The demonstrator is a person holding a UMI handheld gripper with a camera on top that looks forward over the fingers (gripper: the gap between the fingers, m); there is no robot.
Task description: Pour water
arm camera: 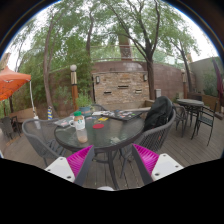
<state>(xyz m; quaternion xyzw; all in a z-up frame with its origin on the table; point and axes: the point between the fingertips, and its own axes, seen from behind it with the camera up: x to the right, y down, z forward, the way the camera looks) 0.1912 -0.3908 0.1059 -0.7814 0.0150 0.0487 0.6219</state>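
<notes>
Outdoor daylight, soft and even under tree shade, with bright blown-out sky patches through the branches up top. Strong fisheye bending: the trees and wall curve toward the edges. Glass table shows pale sheen; shadows faint, detail soft throughout.

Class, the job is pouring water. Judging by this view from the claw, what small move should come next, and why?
Probably carry the open claw forward toward the clear bottle with a green label. The bottle stands upright on the round glass-topped patio table, well beyond the pink-padded fingers, with a dark metal chair in between. Nothing is between the fingers yet.
</notes>
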